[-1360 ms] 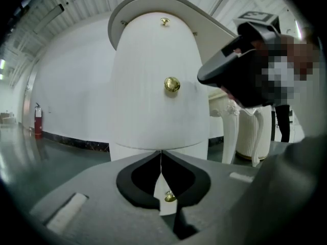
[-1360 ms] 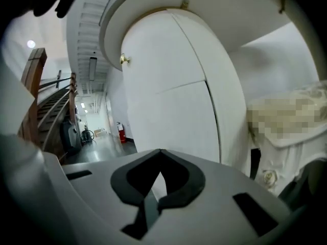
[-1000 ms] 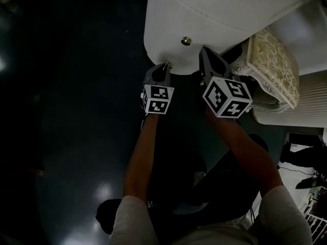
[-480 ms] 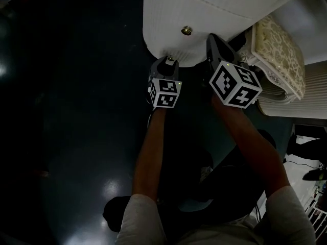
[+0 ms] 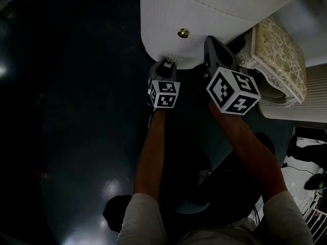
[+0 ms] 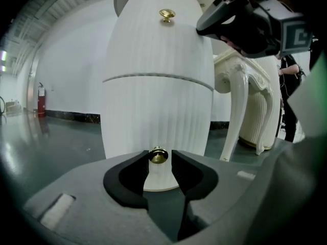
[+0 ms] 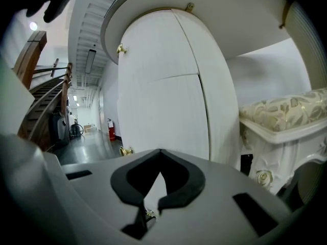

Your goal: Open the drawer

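I crouch low over the dark floor because the bottom drawer (image 6: 158,116) of the white ribbed cabinet (image 5: 204,9) sits at my 12 o'clock, almost at ground level, and its brass knob (image 6: 158,155) is the only thing to pull on. My left tongs (image 5: 167,64) are lined up straight on that knob so a backward pull should run true. They are narrowed to a slim gap with the knob lodged between the tips, and the pads appear to press on both sides of it (the right side looks slightly less snug, so I judge the grip light). The drawer front looks flush with the cabinet body, not yet drawn out.

My right tongs (image 7: 151,204) hang at about 2 o'clock from the left pair, beside the cabinet's curved flank, tips pressed together on nothing, kept out of the drawer's path. A second knob (image 5: 182,33) sits above, untouched, and a cream carved furniture piece (image 5: 278,60) stands at 3 o'clock.
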